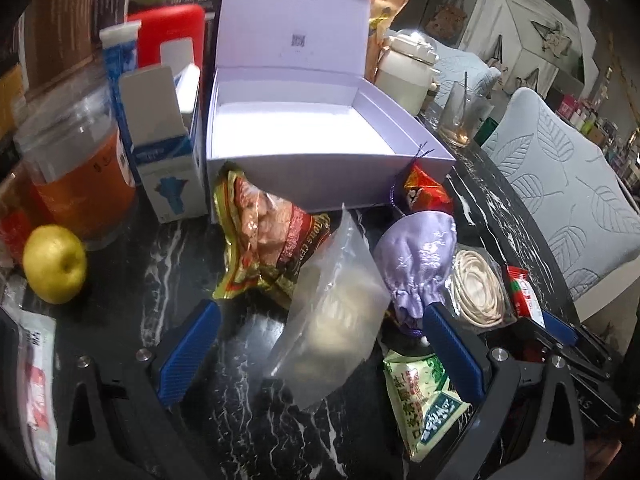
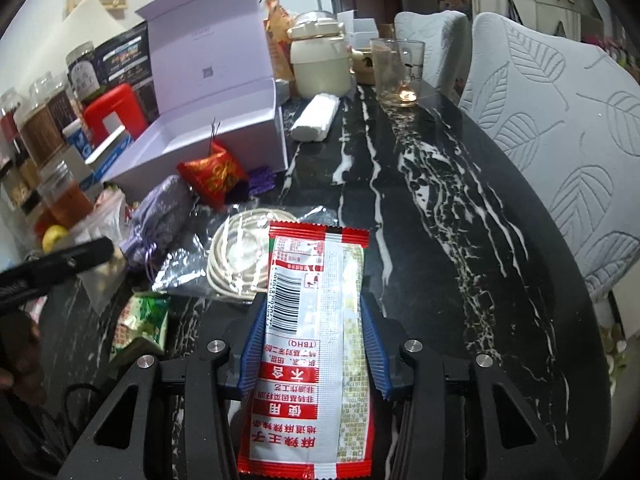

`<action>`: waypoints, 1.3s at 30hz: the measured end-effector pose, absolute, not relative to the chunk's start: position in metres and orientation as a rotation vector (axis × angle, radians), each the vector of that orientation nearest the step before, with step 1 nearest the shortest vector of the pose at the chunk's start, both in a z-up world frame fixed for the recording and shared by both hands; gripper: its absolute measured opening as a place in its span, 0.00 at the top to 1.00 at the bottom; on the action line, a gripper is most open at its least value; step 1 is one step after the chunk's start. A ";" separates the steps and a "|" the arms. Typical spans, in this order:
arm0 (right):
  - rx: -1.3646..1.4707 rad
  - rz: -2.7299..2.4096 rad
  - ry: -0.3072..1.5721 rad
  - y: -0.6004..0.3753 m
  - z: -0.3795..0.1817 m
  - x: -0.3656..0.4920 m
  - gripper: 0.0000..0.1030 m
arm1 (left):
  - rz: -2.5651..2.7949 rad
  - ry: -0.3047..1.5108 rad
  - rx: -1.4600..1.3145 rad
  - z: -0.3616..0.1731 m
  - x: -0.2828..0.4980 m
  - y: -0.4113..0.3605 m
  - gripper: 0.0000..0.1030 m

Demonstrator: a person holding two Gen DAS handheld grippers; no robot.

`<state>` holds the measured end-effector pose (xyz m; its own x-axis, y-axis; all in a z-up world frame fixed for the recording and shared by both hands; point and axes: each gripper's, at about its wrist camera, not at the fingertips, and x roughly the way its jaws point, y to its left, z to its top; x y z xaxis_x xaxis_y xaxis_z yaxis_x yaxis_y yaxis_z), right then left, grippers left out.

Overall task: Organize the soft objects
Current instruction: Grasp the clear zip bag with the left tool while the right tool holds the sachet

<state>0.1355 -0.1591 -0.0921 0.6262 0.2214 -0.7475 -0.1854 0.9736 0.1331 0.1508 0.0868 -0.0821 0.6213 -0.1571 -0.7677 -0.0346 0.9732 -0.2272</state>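
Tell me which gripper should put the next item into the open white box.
Right. The right gripper already clamps the red-and-white snack packet, ready to carry to the white box. The left gripper is open, holding nothing.

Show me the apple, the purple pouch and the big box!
apple (image 1: 55,263), left wrist view, its yellow skin.
purple pouch (image 1: 416,256), left wrist view, its round body.
box (image 1: 320,176), left wrist view, its front wall.

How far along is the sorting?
Nothing is packed: the white box looks empty. The right gripper grips a red-and-white snack packet. The open left gripper straddles a clear bag. The purple pouch and others remain on the table.
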 end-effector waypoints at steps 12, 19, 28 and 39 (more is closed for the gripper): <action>0.077 0.225 0.884 -0.168 -0.097 0.139 0.57 | -0.141 0.893 -0.309 -0.093 0.151 0.089 0.57; 0.080 0.212 0.882 -0.170 -0.097 0.139 0.57 | -0.116 0.816 -0.229 -0.075 0.139 0.086 0.62; 0.085 0.236 0.857 -0.169 -0.090 0.133 0.57 | -0.099 0.812 -0.192 -0.064 0.110 0.099 0.62; 0.063 0.288 0.805 -0.158 -0.073 0.110 0.57 | -0.109 0.801 -0.191 -0.059 0.078 0.099 0.62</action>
<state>0.1101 -0.1581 -0.0735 0.6565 0.2779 -0.7013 -0.2300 0.9591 0.1647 0.0781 0.0990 -0.0593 0.6913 -0.1694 -0.7025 0.0246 0.9771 -0.2114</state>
